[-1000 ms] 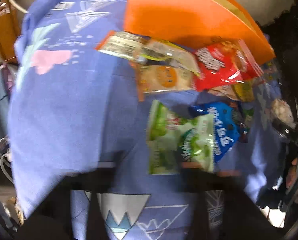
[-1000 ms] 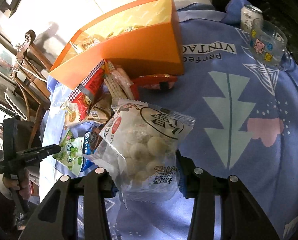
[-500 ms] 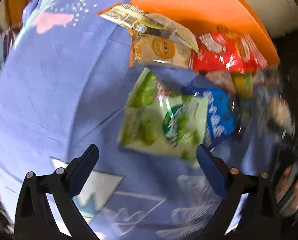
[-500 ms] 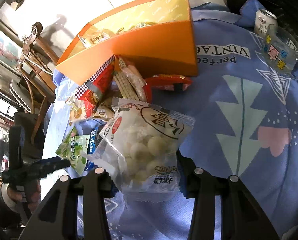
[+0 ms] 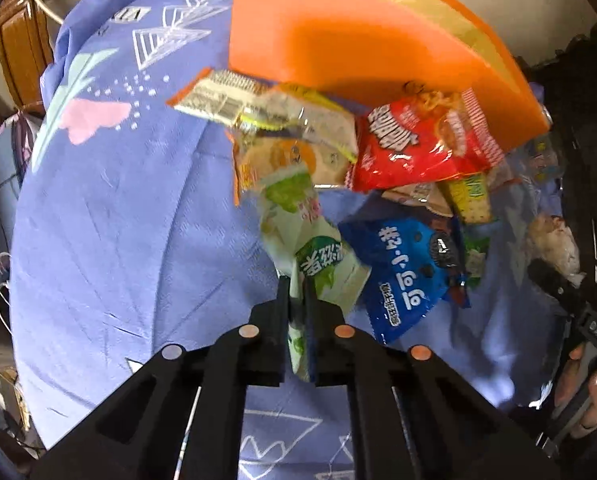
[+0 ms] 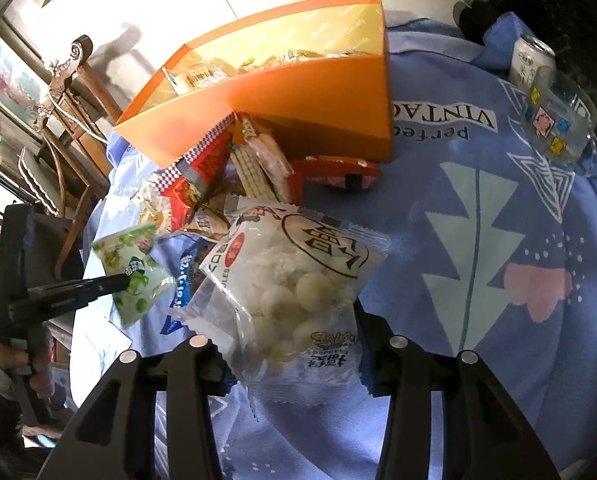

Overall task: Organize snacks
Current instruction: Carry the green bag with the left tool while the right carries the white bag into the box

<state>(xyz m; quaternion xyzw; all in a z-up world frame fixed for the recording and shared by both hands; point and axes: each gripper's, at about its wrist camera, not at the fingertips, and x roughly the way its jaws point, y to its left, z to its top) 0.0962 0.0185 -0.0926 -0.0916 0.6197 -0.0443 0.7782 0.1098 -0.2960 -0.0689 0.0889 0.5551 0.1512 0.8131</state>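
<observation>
Left gripper point(image 5: 296, 280): jaws just closed, now pinching green packet point(image 5: 318, 256), earlier lying flat. Right gripper point(image 6: 294, 344): clamps white-ball bag point(image 6: 294, 280). Right view alone: can point(image 6: 532, 60), far right.

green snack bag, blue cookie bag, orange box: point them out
green snack bag point(image 5: 298, 216), left wrist view, upper face
blue cookie bag point(image 5: 406, 268), left wrist view, printed front
orange box point(image 6: 298, 92), right wrist view, front wall

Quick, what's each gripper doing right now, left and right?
Left gripper: jaws just closed, shut on the green and white snack packet.
Right gripper: holding the clear bag of white round candies between its fingers.
</observation>
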